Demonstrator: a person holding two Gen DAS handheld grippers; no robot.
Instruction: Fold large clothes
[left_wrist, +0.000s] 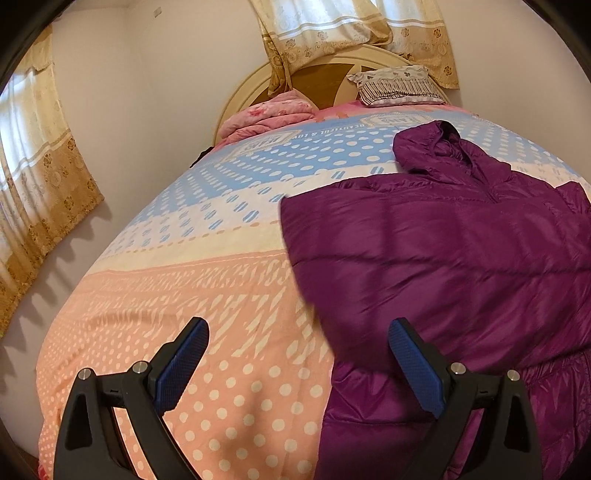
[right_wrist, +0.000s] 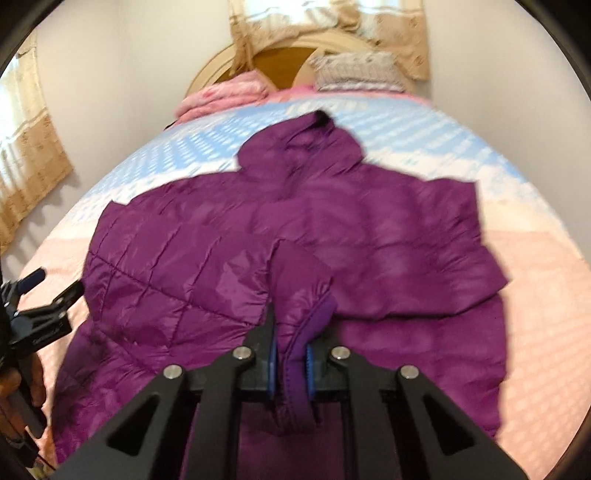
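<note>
A purple hooded puffer jacket (right_wrist: 332, 236) lies spread on the bed, hood toward the headboard. My right gripper (right_wrist: 290, 354) is shut on a sleeve cuff (right_wrist: 314, 317) of the jacket, the cuff pinched between the blue pads and lifted over the jacket's middle. In the left wrist view the jacket (left_wrist: 461, 258) fills the right side. My left gripper (left_wrist: 299, 365) stands open above the bedspread at the jacket's left edge, with nothing between its fingers. The left gripper (right_wrist: 48, 284) also shows at the left edge of the right wrist view, held by a hand.
The bed carries a dotted bedspread (left_wrist: 184, 295) in pink, cream and blue bands. A folded pink blanket (left_wrist: 273, 114) and a patterned pillow (left_wrist: 399, 85) sit by the round headboard (left_wrist: 321, 81). Curtains (left_wrist: 37, 184) hang at the left and behind the bed.
</note>
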